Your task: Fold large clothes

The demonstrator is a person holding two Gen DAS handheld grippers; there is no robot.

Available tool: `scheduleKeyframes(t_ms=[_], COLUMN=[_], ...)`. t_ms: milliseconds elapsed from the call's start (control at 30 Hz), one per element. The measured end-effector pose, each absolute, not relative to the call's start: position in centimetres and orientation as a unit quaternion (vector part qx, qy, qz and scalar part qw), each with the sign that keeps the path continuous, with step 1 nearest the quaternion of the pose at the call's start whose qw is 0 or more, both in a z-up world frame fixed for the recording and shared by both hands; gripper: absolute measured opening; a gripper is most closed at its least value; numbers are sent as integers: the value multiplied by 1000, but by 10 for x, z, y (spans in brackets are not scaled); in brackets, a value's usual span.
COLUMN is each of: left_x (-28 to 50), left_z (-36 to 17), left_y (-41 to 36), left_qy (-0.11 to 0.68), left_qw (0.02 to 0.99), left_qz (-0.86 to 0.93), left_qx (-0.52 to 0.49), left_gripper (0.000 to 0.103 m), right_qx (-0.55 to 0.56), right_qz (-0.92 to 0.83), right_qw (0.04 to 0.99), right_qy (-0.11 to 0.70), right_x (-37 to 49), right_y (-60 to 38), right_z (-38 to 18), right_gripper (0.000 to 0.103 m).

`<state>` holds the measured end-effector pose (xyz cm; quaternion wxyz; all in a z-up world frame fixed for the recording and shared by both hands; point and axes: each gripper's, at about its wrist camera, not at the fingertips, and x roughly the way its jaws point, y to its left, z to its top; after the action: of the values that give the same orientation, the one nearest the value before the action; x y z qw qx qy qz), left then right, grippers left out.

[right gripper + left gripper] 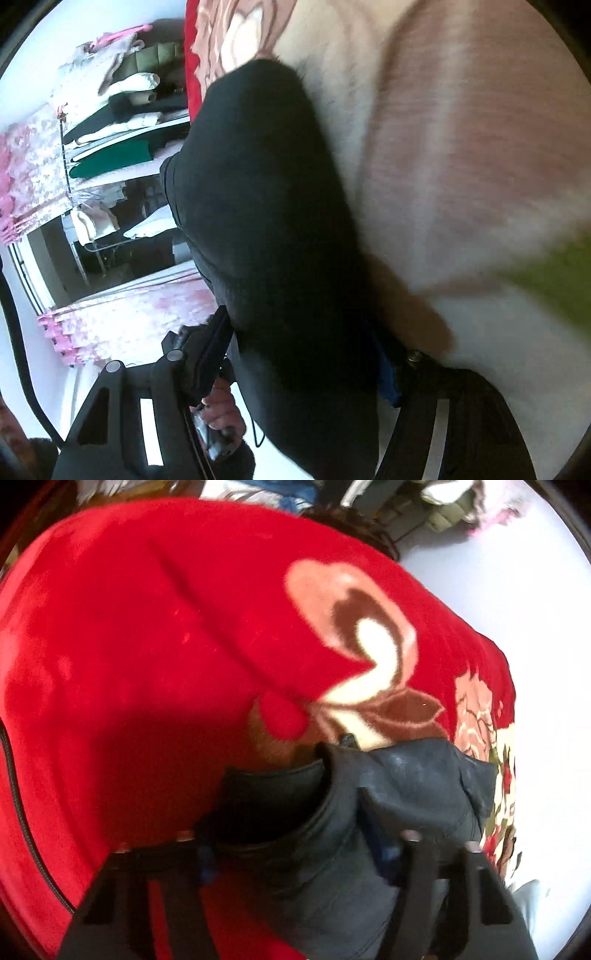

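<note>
White wall is filling the right side of the left wrist view, and a heap of folded clothes (436, 506) is lying along the top edge. Below it, a plush red blanket with a cream and brown flower pattern (155, 635) is spreading across most of that frame. A black, leather-like garment (369, 794) is bunching at the lower centre, and the left gripper (295, 853) is closing its two black fingers on a fold of it.

From the right wrist view, racks of stacked folded clothes (122, 122) and pink floral curtains (29, 177) are showing at the left, beside a dark window opening. The same black garment (273, 221) is running down the middle of that frame over the pale flowered part of the blanket (461, 147), which is blurring at the right. The right gripper (295, 363) is pinching the cloth between its fingers. At the lower left, a bare hand (221, 410) is holding the other gripper's handle.
</note>
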<state>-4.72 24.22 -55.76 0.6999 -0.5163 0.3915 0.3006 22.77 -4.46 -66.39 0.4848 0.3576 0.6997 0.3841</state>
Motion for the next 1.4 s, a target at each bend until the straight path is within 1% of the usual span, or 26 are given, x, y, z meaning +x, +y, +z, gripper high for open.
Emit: scheduleKeyframes(t_ms=[33, 100, 167, 200, 233, 267, 300, 367, 533, 667, 867, 1067, 1200, 1300, 1400], left_x=[-47, -44, -44, -44, -44, -42, -40, -33, -13, 22, 115, 249, 336, 398, 431], left_z=[-558, -558, -554, -549, -543, -538, -534, -521, -489, -465, -437, -429, -443, -473, -500], left_y=[243, 246, 248, 249, 250, 252, 253, 253, 249, 243, 216, 169, 130, 98, 75], left_qy=[393, 394, 392, 391, 389, 388, 386, 384, 380, 377, 373, 385, 409, 438, 464], left_qw=[703, 709, 717, 722, 728, 732, 735, 747, 771, 792, 820, 841, 846, 842, 839], left_qz=[300, 299, 300, 301, 301, 298, 294, 287, 269, 239, 175, 100, 60, 36, 27], left_qx=[-510, -503, -491, -485, -478, -475, -474, -460, -434, -416, -398, -367, -337, -314, -283], left_gripper=[47, 38, 33, 30, 29, 28, 27, 26, 26, 26, 26, 26, 26, 26, 26], right_qx=[362, 367, 371, 373, 374, 377, 382, 390, 401, 410, 424, 449, 471, 483, 495], right_qz=[387, 386, 381, 377, 380, 384, 386, 388, 403, 411, 404, 371, 339, 311, 288], right_qw=[480, 477, 480, 484, 487, 489, 491, 500, 516, 535, 578, 621, 637, 644, 641], right_qy=[699, 699, 698, 696, 692, 686, 680, 669, 641, 614, 569, 525, 507, 505, 511], right_x=[229, 228, 228, 227, 226, 226, 224, 222, 217, 232, 295, 386, 453, 495, 523], right_y=[-34, -25, -8, -2, 1, 1, 1, -1, -9, -28, -76, -141, -192, -228, -257], right_z=[-669, -670, -673, -673, -669, -666, -661, -648, -607, -571, -523, -497, -504, -523, -551], right_gripper=[70, 71, 71, 68, 62, 54, 49, 45, 42, 42, 41, 41, 41, 41, 41])
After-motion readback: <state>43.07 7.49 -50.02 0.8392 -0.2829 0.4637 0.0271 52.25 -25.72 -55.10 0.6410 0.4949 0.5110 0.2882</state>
